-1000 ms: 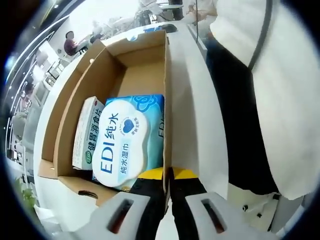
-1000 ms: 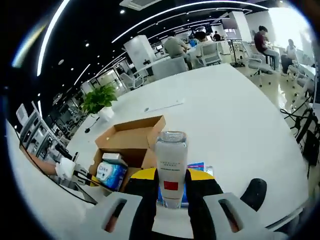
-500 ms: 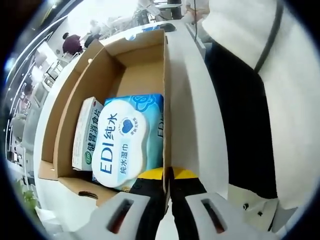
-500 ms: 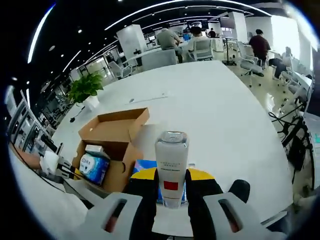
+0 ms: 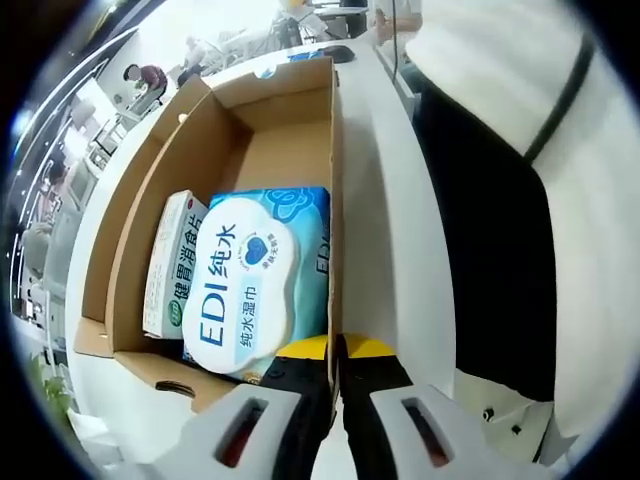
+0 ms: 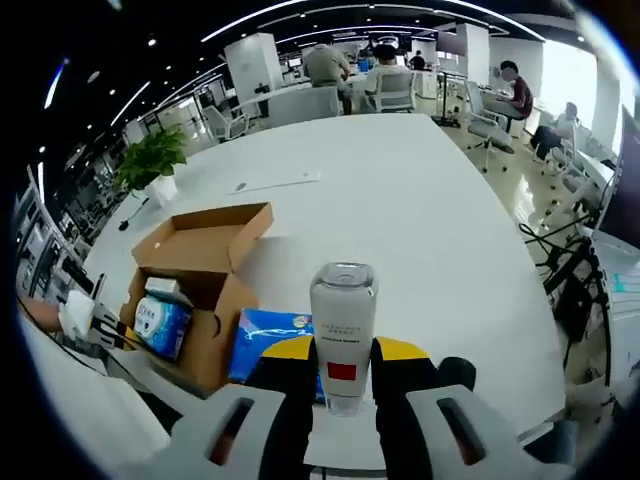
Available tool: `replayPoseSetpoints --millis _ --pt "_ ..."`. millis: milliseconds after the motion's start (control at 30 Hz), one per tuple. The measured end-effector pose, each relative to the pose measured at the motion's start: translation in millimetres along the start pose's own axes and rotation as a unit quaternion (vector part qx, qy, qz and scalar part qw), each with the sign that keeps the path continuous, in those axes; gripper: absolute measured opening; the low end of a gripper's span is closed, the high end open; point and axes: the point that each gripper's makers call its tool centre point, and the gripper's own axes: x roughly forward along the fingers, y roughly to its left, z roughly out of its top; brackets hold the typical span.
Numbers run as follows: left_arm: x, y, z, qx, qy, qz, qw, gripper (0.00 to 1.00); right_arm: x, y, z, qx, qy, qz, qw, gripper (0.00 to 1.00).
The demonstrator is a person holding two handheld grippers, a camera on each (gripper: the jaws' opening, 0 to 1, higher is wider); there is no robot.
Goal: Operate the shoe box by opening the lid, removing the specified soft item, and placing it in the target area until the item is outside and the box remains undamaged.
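Jaws: left gripper (image 5: 335, 375) pinches cardboard box wall (image 5: 333, 230) at lower centre | right gripper (image 6: 343, 385) clamps plastic bottle (image 6: 342, 325) | risk: tugging tears wall; bottle slips, topples

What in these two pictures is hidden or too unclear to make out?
- Left gripper view: the wipes pack covers whatever lies beneath it in the shoe box.
- Left gripper view: the left tool hides the box wall's lower end.
- Right gripper view: the bottle in the right tool hides part of the blue packet; its label is too small.
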Motion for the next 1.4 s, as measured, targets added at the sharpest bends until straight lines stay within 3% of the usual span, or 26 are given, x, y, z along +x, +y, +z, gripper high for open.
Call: replayPoseSetpoints --millis 100,167,267,500,800,933,1400 --pt "-0.2 -1.2 0.6 0.012 0.003 0.001 0.9999 0.02 -0.5 -0.6 0.3 -0.001 0.001 -0.001 1.0000 0.20" --pt "-0.5 -1.3 0.4 0.035 0.009 0.013 0.9993 0.03 1.2 -6.8 -3.4 -0.040 0.010 -0.024 0.9989 0.20" --pt "-1.7 1.3 1.2 0.013 0.009 0.008 0.9998 0.03 6.7 -10.8 -10.7 -0.073 0.024 -0.043 0.9962 0.20" --pt "-4.1 1.1 3.1 0.010 0.010 0.004 0.9999 0.03 8.6 -5.1 -13.9 -0.024 0.027 -0.032 0.9989 0.20" --pt "-4.1 1.8 1.7 0.018 0.007 0.013 0.9997 0.03 5.8 -5.9 -13.1 -0.029 0.009 -0.023 0.9993 0.20" --pt "-3.0 2.2 -0.2 0.015 0.007 0.013 0.9998 0.03 6.7 -10.7 -16.9 -0.011 0.015 -0.022 0.9996 0.20" --pt "-0.4 3.0 -3.1 0.011 0.007 0.013 0.9998 0.03 36.2 -19.1 -31.0 0.010 0.024 -0.016 0.9995 0.20"
